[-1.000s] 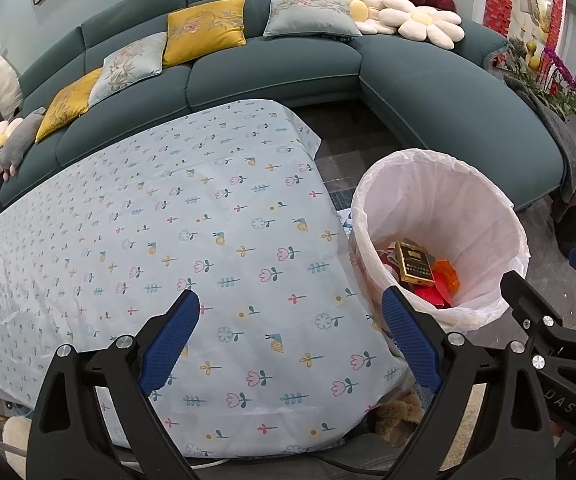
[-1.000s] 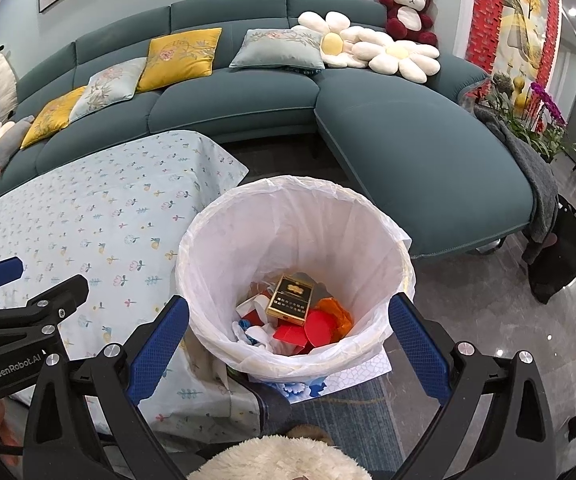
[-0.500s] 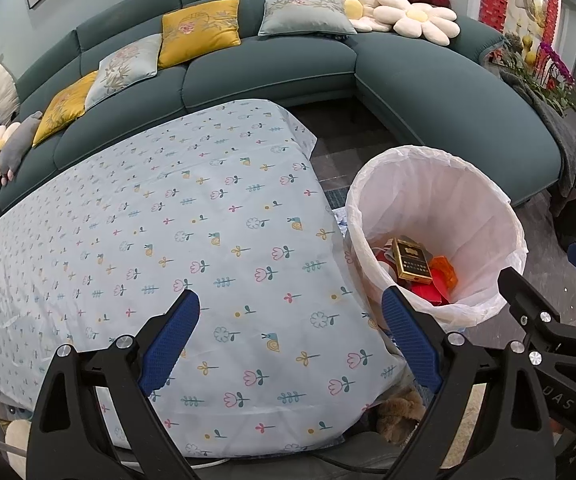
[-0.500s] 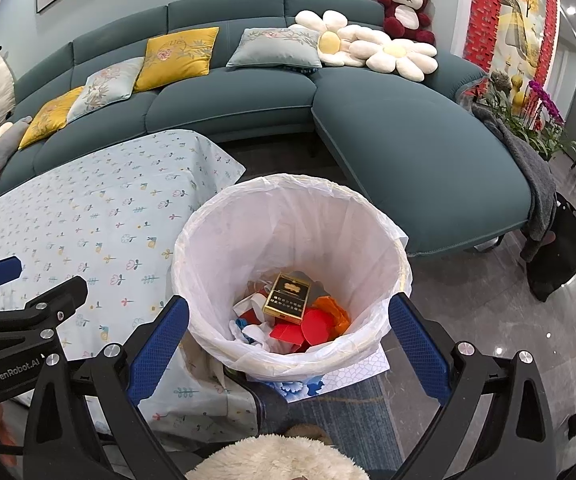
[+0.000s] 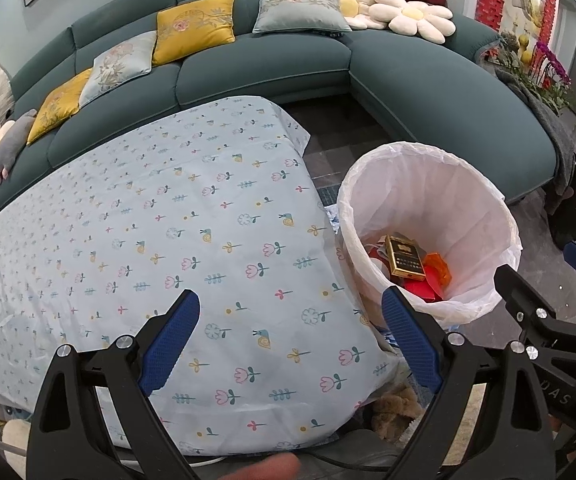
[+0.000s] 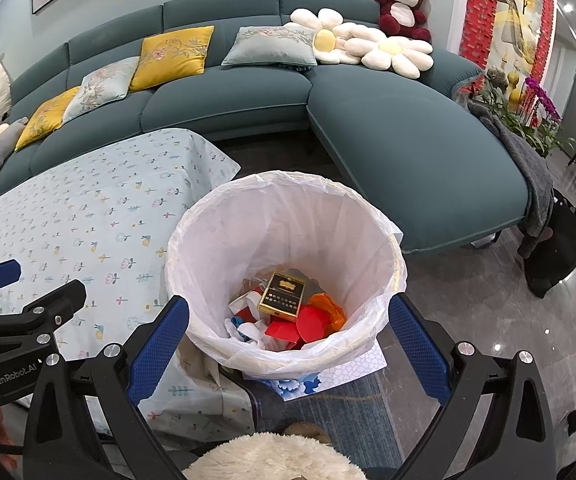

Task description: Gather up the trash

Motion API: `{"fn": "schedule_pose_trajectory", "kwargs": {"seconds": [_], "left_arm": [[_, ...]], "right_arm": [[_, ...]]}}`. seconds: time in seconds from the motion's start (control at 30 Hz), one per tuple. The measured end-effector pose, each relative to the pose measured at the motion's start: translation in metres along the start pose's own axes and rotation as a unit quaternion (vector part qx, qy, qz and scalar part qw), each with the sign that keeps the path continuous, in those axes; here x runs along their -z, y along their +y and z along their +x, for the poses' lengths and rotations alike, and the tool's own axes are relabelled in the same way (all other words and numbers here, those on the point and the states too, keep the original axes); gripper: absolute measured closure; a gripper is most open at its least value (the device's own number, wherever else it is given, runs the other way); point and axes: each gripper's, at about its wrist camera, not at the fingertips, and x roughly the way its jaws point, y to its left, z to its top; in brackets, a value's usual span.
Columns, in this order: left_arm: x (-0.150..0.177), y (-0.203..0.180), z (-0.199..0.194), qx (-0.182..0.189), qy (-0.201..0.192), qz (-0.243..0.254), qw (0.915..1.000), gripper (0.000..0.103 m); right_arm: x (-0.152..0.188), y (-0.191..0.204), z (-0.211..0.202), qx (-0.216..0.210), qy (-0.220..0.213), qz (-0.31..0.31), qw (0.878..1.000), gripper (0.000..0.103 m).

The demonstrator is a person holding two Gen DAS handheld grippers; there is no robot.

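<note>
The right gripper (image 6: 288, 336) is hovering over the white-lined trash bin (image 6: 224, 240), its blue fingers spread wide and gripping nothing; the left gripper (image 5: 289, 338) — equally wide and empty — is hanging above the flower-print tablecloth (image 5: 160, 216), the bin standing just beside the table's edge; inside the bin, a gold-and-black box (image 6: 284, 294) is lying on red and orange scraps (image 6: 311, 320) — a teal sofa (image 6: 399, 128) curving behind.

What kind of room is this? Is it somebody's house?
Most likely a home living room: a long curved teal sofa with yellow embroidered cushions, a red-and-white plush bear, and a low table under a flowery pale-blue tablecloth.
</note>
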Motion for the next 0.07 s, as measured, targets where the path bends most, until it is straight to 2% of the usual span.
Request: {"fn": "schedule_pose_trajectory", "kwargs": {"seconds": [0.07], "left_arm": [[0.0006,-0.0004,-0.0003,0.001,-0.001,0.002,1.0,0.015]], "right_arm": [[0.0003,-0.0001,0.0,0.001,0.0,0.0,1.0,0.007]]}}
